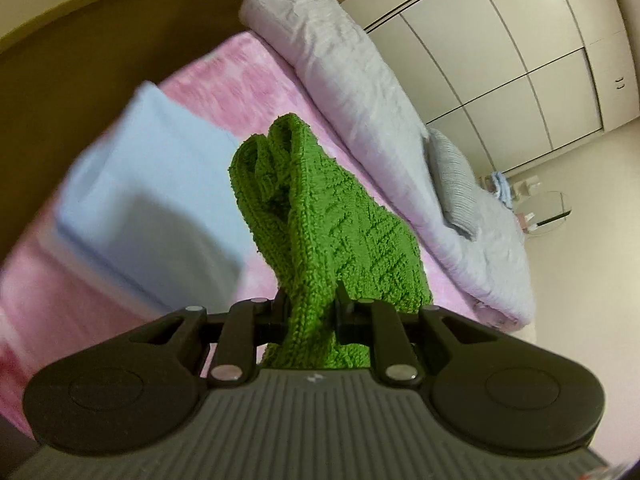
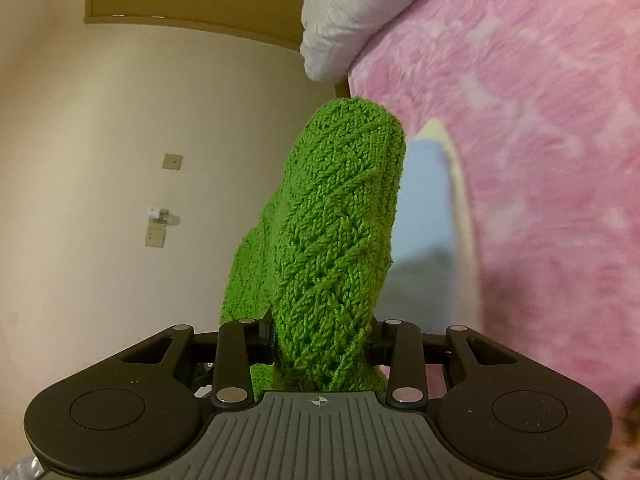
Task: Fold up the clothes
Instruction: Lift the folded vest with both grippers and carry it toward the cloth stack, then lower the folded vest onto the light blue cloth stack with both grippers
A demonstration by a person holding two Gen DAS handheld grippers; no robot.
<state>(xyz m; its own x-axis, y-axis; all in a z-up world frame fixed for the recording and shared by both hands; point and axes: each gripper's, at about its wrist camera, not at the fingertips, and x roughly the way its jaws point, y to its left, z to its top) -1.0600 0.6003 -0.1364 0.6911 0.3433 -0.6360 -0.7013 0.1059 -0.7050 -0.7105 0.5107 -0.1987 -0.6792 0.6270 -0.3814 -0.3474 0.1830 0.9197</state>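
A green knitted garment [image 1: 320,216] is pinched in my left gripper [image 1: 310,308], which is shut on it; the knit bunches up and stands out ahead of the jaws above the pink bed. My right gripper [image 2: 320,336] is shut on another part of the same green knit [image 2: 336,232], which rises thick and folded in front of the camera. A light blue folded cloth [image 1: 148,200] lies on the pink bedspread [image 1: 240,80] to the left of the garment; it also shows blurred in the right wrist view [image 2: 424,216].
A rolled pale lilac duvet [image 1: 360,92] lies along the far side of the bed with a grey pillow [image 1: 452,180] on it. White wardrobe doors [image 1: 520,60] stand behind. The right wrist view shows a cream wall [image 2: 100,160] and the white duvet end [image 2: 344,16].
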